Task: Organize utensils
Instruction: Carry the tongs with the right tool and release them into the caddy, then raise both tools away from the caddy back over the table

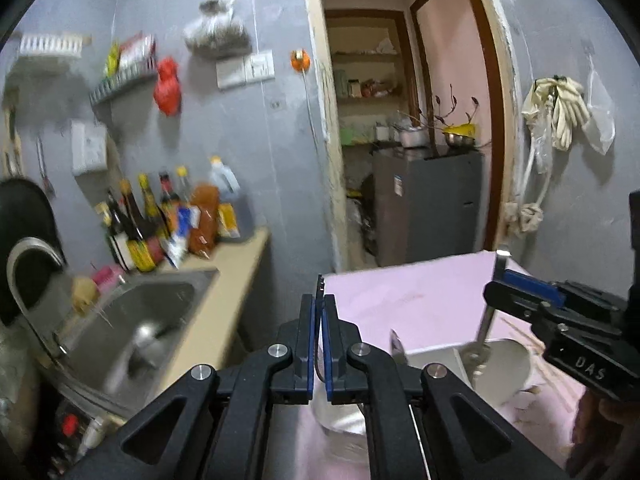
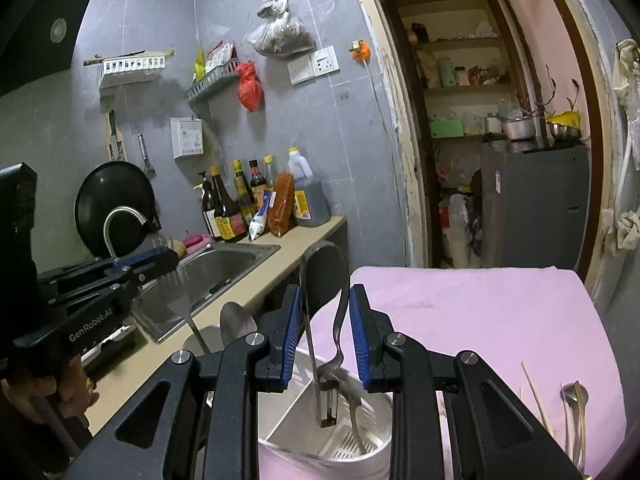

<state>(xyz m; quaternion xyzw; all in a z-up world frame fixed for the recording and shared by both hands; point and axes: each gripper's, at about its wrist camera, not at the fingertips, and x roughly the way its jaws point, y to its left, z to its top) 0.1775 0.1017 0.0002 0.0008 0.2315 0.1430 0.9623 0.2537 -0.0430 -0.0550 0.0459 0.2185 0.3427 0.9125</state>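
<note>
A white utensil holder (image 2: pixel 352 436) stands on the pink table (image 2: pixel 480 312); it also shows in the left wrist view (image 1: pixel 504 368). Steel tongs (image 2: pixel 320 280) stand in it, between the fingers of my open right gripper (image 2: pixel 325 334), and a steel utensil (image 2: pixel 354 404) leans beside them. My left gripper (image 1: pixel 319 334) is shut on a fork handle; in the right wrist view the fork (image 2: pixel 178 300) hangs tines up below it, left of the holder. A spoon (image 2: pixel 236 322) stands at the holder's left. Chopsticks (image 2: pixel 534 396) and a spoon (image 2: pixel 576 408) lie on the table at right.
A counter with a steel sink (image 2: pixel 224 268), faucet (image 2: pixel 120 220) and sauce bottles (image 2: pixel 248 200) runs along the left. A black wok (image 2: pixel 112 196) hangs on the grey wall. A doorway at right shows a grey fridge (image 2: pixel 532 200) and shelves.
</note>
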